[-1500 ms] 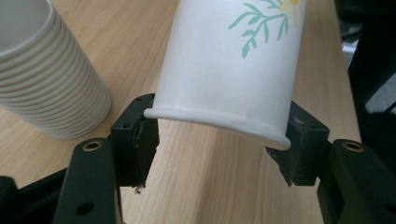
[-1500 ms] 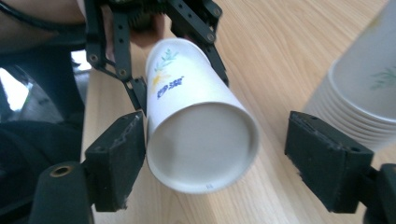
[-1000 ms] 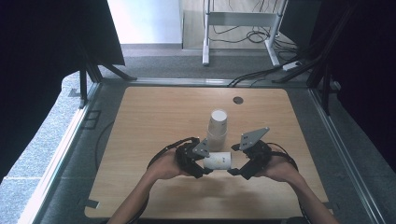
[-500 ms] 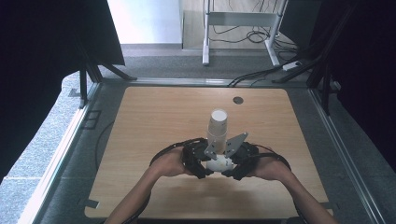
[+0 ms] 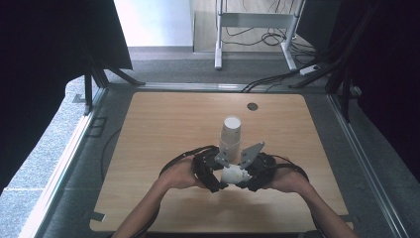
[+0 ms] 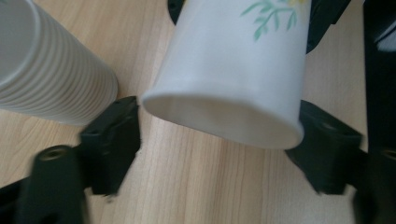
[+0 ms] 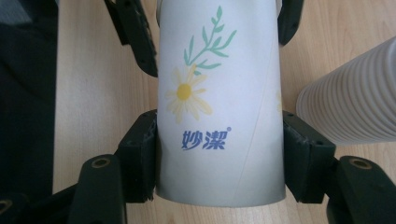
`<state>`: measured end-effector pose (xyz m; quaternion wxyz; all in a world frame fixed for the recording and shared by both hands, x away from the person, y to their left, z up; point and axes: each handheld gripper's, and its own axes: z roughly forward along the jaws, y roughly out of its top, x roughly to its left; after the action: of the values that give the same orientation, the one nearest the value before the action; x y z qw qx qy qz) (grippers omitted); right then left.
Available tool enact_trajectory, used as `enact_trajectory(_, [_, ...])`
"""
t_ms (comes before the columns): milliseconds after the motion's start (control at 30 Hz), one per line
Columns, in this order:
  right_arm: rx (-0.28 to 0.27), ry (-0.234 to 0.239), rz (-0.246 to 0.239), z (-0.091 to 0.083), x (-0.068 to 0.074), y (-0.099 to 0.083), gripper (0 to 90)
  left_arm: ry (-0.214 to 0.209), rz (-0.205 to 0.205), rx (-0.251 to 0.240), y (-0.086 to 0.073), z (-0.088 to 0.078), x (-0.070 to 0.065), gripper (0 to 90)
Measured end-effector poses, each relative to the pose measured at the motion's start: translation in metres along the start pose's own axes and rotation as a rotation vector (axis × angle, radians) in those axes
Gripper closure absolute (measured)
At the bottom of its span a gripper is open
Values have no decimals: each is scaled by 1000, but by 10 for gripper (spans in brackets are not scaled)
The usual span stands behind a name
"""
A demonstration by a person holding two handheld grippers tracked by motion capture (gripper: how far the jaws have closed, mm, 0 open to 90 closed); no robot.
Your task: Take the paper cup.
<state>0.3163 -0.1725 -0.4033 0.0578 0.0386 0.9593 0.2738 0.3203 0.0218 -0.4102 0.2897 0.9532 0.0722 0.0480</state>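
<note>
A white paper cup (image 5: pixel 233 174) printed with a daisy lies on its side just above the wooden table (image 5: pixel 163 129), between my two grippers. My right gripper (image 7: pixel 219 140) is shut on the cup (image 7: pixel 219 116) near its base, both pads pressing its sides; its jaws have just been closing. My left gripper (image 6: pixel 219 135) stands around the rim end of the cup (image 6: pixel 229 70); its jaws have just been opening and its left pad is clear of the cup. In the high view, the left gripper (image 5: pixel 218 182) and right gripper (image 5: pixel 243 179) face each other.
An upside-down stack of ribbed paper cups (image 5: pixel 231 135) stands right behind the grippers, close to the held cup. A small round dark hole (image 5: pixel 252 106) sits near the table's far edge. Cables and a white frame lie beyond the table.
The right gripper came in from the right and closed on the cup's free end. The left gripper's jaws, shut on the cup before, now stand apart.
</note>
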Motion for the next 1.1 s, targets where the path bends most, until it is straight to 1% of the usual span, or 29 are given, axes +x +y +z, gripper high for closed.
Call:
enact_trajectory(33, [-13,-5,10,-2,0,-1,374,-7,-17,-24,-2,-4,3,134])
enact_trajectory(67, [-39,-4,16,-5,-1,-4,374,-12,-32,-46,-3,-6,4,134])
enact_trajectory(100, [-54,-6,21,-7,-1,-5,374,-22,-52,-80,-5,-10,5,133])
enact_trajectory(133, [-102,-7,41,-11,-2,-9,374,-28,-68,-104,-6,-13,7,119])
enact_trajectory(167, [-102,-7,41,-11,-2,-9,374,-31,-78,-122,-7,-15,8,119])
enact_trajectory(200, [-114,-11,44,-12,-3,-10,374,-34,-104,-152,-9,-19,9,115])
enact_trajectory(233, [-145,-13,57,-14,-3,-12,374,-38,-113,-169,-10,-20,9,114])
enact_trajectory(267, [-163,-13,61,-15,-3,-14,374,-44,-122,-187,-11,-22,10,113])
enact_trajectory(300, [-183,-17,65,-16,-3,-15,374,-50,-122,-203,-12,-24,11,113])
enact_trajectory(367, [-221,-22,75,-17,-3,-18,374,-68,-145,-243,-14,-26,12,114])
enact_trajectory(500, [-299,-32,97,-15,-1,-25,374,-103,-181,-304,-15,-26,13,125])
enact_trajectory(567, [-337,-39,97,-12,1,-30,374,-116,-186,-312,-16,-26,15,129])
enact_trajectory(600, [-337,-39,97,-12,1,-30,374,-125,-193,-322,-16,-26,15,129])
enact_trajectory(667, [-365,-42,102,-9,2,-33,374,-139,-204,-333,-16,-24,17,133])
enact_trajectory(800, [-398,-40,101,-3,3,-38,374,-164,-225,-340,-17,-20,19,142])
enact_trajectory(933, [-411,-38,97,-2,4,-39,373,-197,-240,-353,-17,-18,22,164])
enact_trajectory(1100, [-418,-42,90,0,5,-39,373,-210,-237,-351,-16,-17,22,217])
